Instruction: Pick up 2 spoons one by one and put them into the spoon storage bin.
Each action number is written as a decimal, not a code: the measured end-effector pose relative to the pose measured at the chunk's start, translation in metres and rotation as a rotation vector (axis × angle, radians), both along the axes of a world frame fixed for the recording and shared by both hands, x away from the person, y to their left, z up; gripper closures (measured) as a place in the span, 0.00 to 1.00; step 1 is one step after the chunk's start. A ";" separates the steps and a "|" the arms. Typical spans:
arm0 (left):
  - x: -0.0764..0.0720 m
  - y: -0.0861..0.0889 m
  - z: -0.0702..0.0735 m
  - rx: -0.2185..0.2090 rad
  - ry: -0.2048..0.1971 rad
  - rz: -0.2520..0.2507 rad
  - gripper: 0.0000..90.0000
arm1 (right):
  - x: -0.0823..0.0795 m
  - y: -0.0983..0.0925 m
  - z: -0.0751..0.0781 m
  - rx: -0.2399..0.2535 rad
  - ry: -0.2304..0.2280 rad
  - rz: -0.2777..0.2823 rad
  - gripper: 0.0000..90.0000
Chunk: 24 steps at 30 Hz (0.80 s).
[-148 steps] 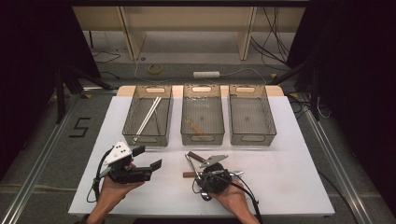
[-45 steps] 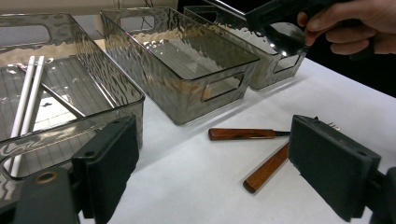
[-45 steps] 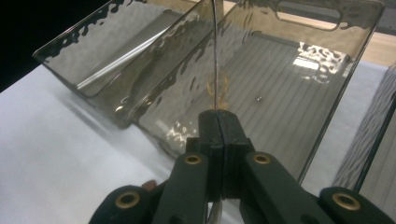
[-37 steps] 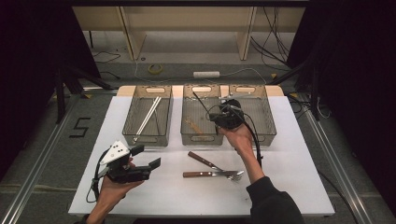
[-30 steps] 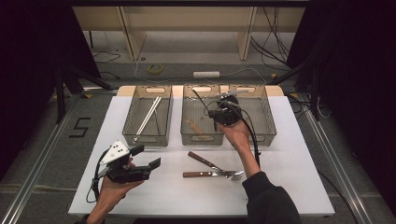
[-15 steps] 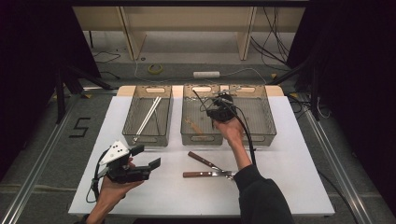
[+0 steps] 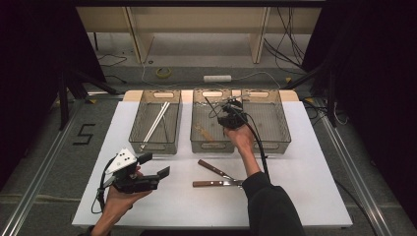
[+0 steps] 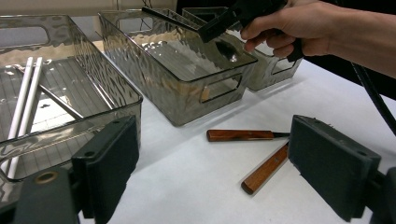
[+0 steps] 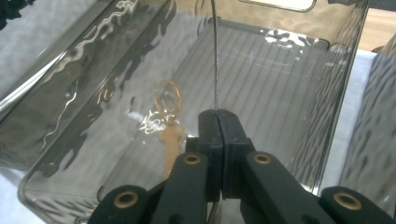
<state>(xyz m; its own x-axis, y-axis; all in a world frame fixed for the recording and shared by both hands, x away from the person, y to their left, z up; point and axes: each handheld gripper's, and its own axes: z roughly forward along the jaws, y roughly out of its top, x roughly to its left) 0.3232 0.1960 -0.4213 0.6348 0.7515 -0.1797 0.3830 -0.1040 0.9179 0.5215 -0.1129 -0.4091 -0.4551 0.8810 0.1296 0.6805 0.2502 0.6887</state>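
Observation:
My right gripper [image 7: 223,114] hangs over the right part of the middle bin [image 7: 212,146] and is shut on a thin dark metal utensil [image 7: 212,105]. In the right gripper view the utensil [image 9: 215,56] rises edge-on from the shut jaws of that gripper [image 9: 218,115], above the bin floor. A light wooden utensil [image 9: 169,122] lies in that bin. Two wooden-handled knives [image 7: 215,170] [image 7: 212,183] lie on the white table in front of the bins. My left gripper [image 7: 156,164] is held at the front left, open, with nothing between its jaws.
The left bin [image 7: 153,146] holds long white sticks [image 7: 155,123]. The right bin [image 7: 273,146] stands beside the middle one. From the left gripper view [image 8: 219,158] the knives [image 8: 240,135] lie just ahead. The table's front edge [image 7: 196,223] is near.
The right gripper, down by the knives several seconds ago, has drifted slightly left and lower over the middle bin with the thin utensil. The left gripper has kept still.

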 end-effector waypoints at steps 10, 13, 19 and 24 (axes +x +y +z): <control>-0.001 0.001 0.000 -0.004 0.000 0.001 0.18 | -0.001 0.001 -0.001 0.026 0.009 0.022 0.89; 0.000 0.001 0.000 0.000 0.001 0.000 0.18 | -0.003 0.000 0.002 0.036 0.005 0.036 0.86; 0.000 0.001 0.000 0.000 0.000 0.001 0.18 | -0.011 0.001 0.010 0.064 -0.013 0.080 0.77; 0.000 0.001 0.000 0.001 0.003 0.001 0.18 | -0.019 0.004 0.014 0.082 -0.015 0.114 0.62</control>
